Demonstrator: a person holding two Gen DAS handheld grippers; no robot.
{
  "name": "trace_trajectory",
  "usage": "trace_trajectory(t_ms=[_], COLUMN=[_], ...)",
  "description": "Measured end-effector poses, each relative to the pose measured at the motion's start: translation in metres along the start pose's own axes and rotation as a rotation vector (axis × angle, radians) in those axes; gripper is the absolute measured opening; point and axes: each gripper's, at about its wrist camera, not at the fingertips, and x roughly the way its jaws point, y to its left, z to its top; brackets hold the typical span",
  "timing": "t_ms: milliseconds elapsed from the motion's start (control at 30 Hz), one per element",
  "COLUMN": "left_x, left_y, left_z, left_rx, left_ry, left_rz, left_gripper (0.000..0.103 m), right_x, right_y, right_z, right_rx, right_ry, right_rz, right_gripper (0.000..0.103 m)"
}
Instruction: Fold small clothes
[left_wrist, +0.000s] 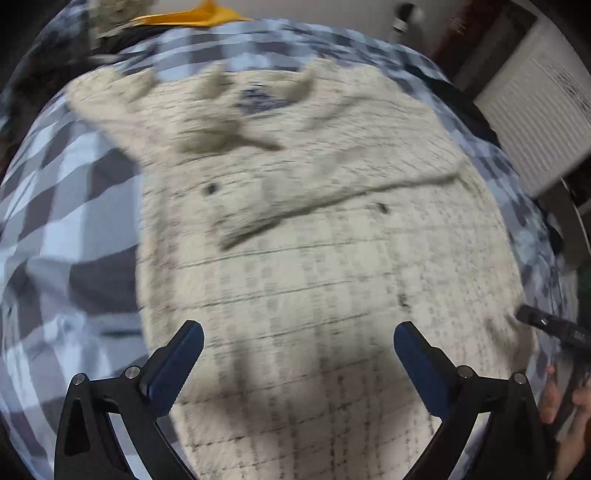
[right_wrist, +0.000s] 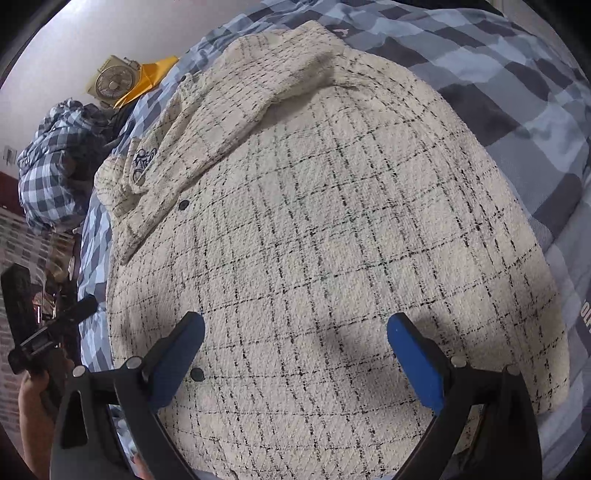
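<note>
A cream, nubbly woven jacket crossed by thin black check lines (right_wrist: 332, 221) is seen spread flat on a bed covered by a blue, grey and white checked quilt (right_wrist: 517, 110). In the right wrist view its long axis is seen to run from the hem, under the camera, up and away to the collar end at the top left, where a dark embroidered mark (right_wrist: 142, 164) sits beside the neckline. One cream sleeve (right_wrist: 236, 107) is laid folded across the upper body, slanting from the far shoulder down toward the near left edge. Small dark buttons (right_wrist: 183, 204) are strung down the left side of the front. In the blurred left wrist view the garment (left_wrist: 314, 258) is seen from its other side, the collar far and the folded sleeve crossing it as a diagonal ridge. Bare quilt is shown all round the jacket, broadest to the right in the right wrist view; at the far left a heap of checked bedding (right_wrist: 55, 155), a pale round fan (right_wrist: 110, 83) and a yellow sheet (right_wrist: 151, 75) crowd the edge. The left gripper (left_wrist: 298, 341) is held above the lower body with its blue-padded fingers spread fully apart and nothing between them. The right gripper (right_wrist: 295, 332) is likewise spread wide above the hem area, gripping nothing.
</note>
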Motion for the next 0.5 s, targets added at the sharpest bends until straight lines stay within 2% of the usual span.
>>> trace_trajectory(t_ms=[67, 167, 300, 433, 500], left_x=[-0.001, -0.003, -0.015, -0.027, -0.023], left_y=[0.020, 0.055, 0.107, 0.163, 0.189], left_z=[0.002, 0.015, 0.045, 0.102, 0.133], left_rx=[-0.068, -0.134, -0.184, -0.260, -0.306], left_ry=[-0.008, 0.005, -0.051, -0.140, -0.158], left_rz=[0.149, 0.298, 0.323, 0.343, 0.342], left_gripper=[0.103, 0.103, 0.103, 0.103, 0.103], right_x=[0.002, 0.007, 0.009, 0.014, 0.018], right_y=[0.001, 0.003, 0.008, 0.013, 0.015], right_z=[0.000, 0.000, -0.003, -0.005, -0.005], right_rx=[-0.004, -0.011, -0.026, -0.043, -0.044], right_ry=[-0.003, 0.011, 0.022, 0.038, 0.049], right_rz=[-0.006, 0.000, 0.006, 0.006, 0.002], right_gripper=[0.097, 0.097, 0.097, 0.098, 0.097])
